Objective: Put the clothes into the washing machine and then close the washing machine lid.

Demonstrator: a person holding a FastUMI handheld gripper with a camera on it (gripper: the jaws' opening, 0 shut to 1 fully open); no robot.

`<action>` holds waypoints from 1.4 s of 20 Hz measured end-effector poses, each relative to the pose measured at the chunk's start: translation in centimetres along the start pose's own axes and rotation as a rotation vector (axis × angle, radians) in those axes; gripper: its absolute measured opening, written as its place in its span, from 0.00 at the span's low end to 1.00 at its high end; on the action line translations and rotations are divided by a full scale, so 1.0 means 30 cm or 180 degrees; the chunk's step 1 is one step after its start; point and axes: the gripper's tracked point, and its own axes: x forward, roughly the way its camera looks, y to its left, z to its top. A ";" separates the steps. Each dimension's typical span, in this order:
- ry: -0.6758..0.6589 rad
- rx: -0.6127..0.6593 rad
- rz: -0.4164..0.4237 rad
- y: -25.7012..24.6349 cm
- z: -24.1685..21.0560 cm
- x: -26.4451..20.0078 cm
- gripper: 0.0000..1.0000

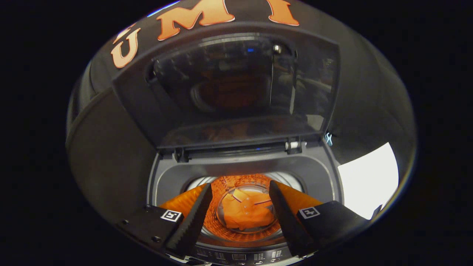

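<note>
A dark top-loading washing machine (321,173) stands below me with its glass lid (236,88) raised upright behind the drum opening. At the bottom of the drum (236,184) lies an orange garment (245,212), crumpled flat. My gripper (240,192) hangs over the opening, open, with nothing between its fingers; the garment shows in the gap between them, well below. The machine's control panel (238,255) runs along the near edge under the fingers.
The booth's black cloth wall (107,155) closes in on the left and behind the lid. A bright white patch (367,179) shows to the right of the machine. The lid's hinge (293,145) sits at the back right of the opening.
</note>
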 end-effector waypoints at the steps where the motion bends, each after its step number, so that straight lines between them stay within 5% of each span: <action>1: -0.0072 -0.0026 -0.0014 0.001 0.029 -0.026 0.99; 14: -0.1068 -0.0100 0.0180 0.109 0.587 -0.309 0.99; 19: -0.1244 -0.0085 0.0174 0.125 0.742 -0.251 0.99; 28: -0.1057 -0.0157 -0.0045 0.095 0.770 -0.110 0.99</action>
